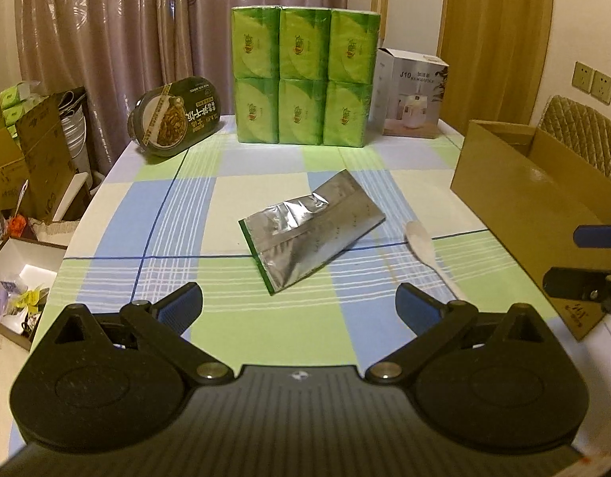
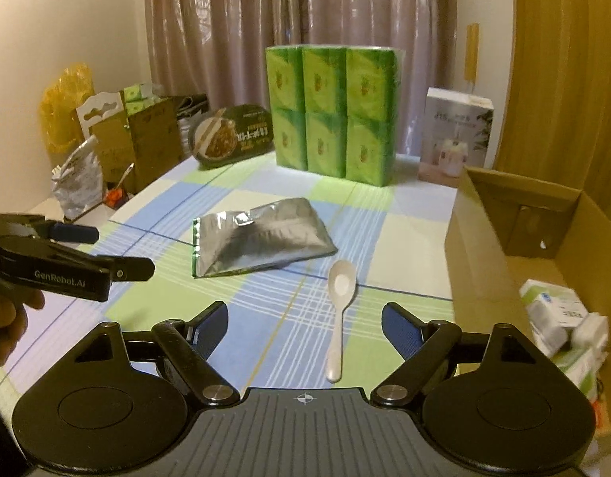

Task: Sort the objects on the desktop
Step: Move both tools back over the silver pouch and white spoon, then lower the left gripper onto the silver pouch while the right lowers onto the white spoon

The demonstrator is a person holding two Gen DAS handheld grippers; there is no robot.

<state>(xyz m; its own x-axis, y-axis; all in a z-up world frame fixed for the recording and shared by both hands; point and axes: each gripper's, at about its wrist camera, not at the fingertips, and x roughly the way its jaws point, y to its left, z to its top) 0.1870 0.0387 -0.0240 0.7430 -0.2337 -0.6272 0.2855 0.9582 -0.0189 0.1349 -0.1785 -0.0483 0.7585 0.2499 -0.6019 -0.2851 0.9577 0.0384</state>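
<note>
A tabletop (image 1: 118,238) covered in a blue, green and cream checked cloth is filling both wrist views. At its far edge, a tall shrink-wrapped pack of green tissue packets (image 1: 305,75) is standing upright in front of brown curtains. Along the right side, an open cardboard box (image 2: 504,246) is sitting on the tabletop, and small white and green cartons (image 2: 559,318) are lying inside it. A white humidifier box (image 1: 412,93) is standing just right of the tissue pack. A dark oval instant-meal tub (image 1: 174,117) is leaning tilted on its edge to the left of the tissue pack.

Near the middle of the tabletop, a flat silver foil pouch (image 1: 311,230) with a green edge is lying at an angle. A white plastic spoon (image 2: 339,314) is lying just to the right of the pouch, apart from it, bowl pointing away and handle pointing toward the camera.

The left gripper (image 1: 299,304) is hovering in front of the pouch with its blue-padded jaws spread wide and nothing between them. The right gripper (image 2: 305,328) is hovering low over the spoon's handle, which is showing in the gap between its jaws; they are standing apart and not touching it. A hand (image 2: 7,318) is holding the left gripper at the left edge of the right wrist view.
</note>
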